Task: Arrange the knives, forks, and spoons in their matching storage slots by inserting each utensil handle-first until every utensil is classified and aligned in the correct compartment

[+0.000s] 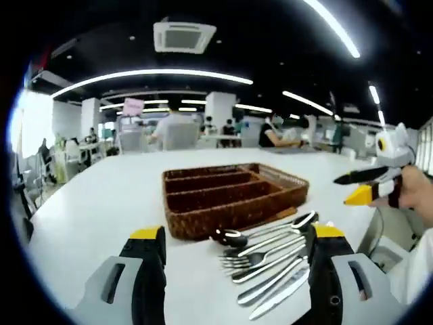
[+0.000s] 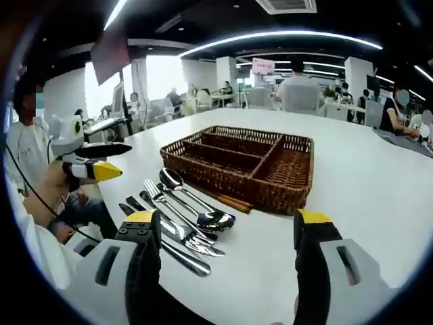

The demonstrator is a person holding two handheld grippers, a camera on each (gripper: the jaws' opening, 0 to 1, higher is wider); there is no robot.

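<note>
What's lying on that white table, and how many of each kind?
Shiny metal spoons: 2
Shiny metal forks: 2
Shiny metal knives: 2
Brown woven wicker tray with compartments: 1
Total: 7. The cutlery overlaps, so these counts are my best reading.
</note>
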